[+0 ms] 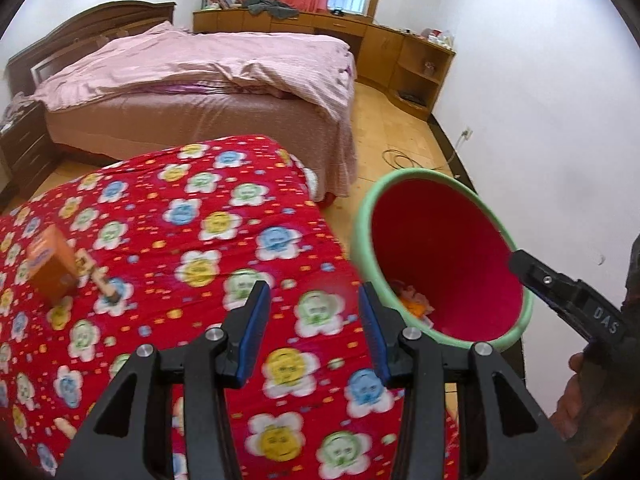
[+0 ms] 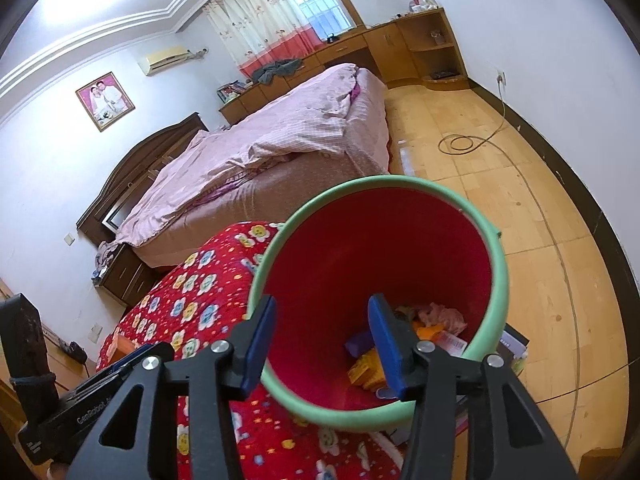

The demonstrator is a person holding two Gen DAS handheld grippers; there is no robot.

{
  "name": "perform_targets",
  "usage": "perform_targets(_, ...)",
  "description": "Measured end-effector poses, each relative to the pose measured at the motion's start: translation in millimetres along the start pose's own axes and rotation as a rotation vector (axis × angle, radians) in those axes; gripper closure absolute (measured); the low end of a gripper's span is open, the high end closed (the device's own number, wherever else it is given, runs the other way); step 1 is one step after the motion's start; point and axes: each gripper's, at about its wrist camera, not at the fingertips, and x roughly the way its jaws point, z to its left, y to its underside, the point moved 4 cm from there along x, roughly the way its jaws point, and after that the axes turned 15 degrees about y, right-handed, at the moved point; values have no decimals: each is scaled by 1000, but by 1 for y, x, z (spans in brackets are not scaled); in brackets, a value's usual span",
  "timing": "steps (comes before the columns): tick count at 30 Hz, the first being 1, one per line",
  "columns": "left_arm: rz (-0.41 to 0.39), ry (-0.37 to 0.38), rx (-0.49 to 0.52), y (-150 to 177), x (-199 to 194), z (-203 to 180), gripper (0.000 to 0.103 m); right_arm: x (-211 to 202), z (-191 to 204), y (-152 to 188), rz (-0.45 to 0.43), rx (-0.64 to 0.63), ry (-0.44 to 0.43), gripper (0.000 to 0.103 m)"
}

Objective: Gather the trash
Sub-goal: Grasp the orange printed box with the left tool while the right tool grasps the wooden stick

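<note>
A red bin with a green rim [image 1: 440,256] stands beside a bed with a red flowered quilt [image 1: 192,240]; it also shows in the right wrist view [image 2: 380,240], with several pieces of trash [image 2: 436,320] at its bottom. An orange carton [image 1: 52,270] and a small piece of trash [image 1: 102,278] lie on the quilt at the left. My left gripper [image 1: 314,316] is open and empty above the quilt, next to the bin. My right gripper [image 2: 322,340] is open and empty over the bin's mouth; it shows at the bin's right rim in the left wrist view [image 1: 560,292].
A bed with a pink cover [image 1: 200,72] stands behind. Wooden cabinets [image 1: 384,48] line the far wall. A coiled cable [image 2: 464,142] lies on the wooden floor. A nightstand [image 1: 20,148] is at the left.
</note>
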Motion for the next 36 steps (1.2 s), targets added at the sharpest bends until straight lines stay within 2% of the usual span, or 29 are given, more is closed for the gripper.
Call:
perform_targets(12,-48,-116,-74,1,-44,68,58,-7,56,26,23,-75,-55,48)
perform_targets(21,-85,-203,-150,-1,-66,123,58,1,91,30,37,-121,-80,45)
perform_targets(25,-107,-246,-199,-6,-70,148,57,12,105,35,60,-144,-91,45)
perform_targets(28,-117,-286,-224,-8,-71,164,52,20,114,36,75,-158,-96,45)
perform_targets(30,-126,-338,-240,-9,-71,175,52,24,119,37,82,-165,-99,45)
perform_targets(34,-122,-363,-288,-9,-66,196,52,30,125,38,96,-177,-99,45)
perform_targets(36,-135,-389,-277,-10,-66,199,51,34,126,39,103,-184,-97,45)
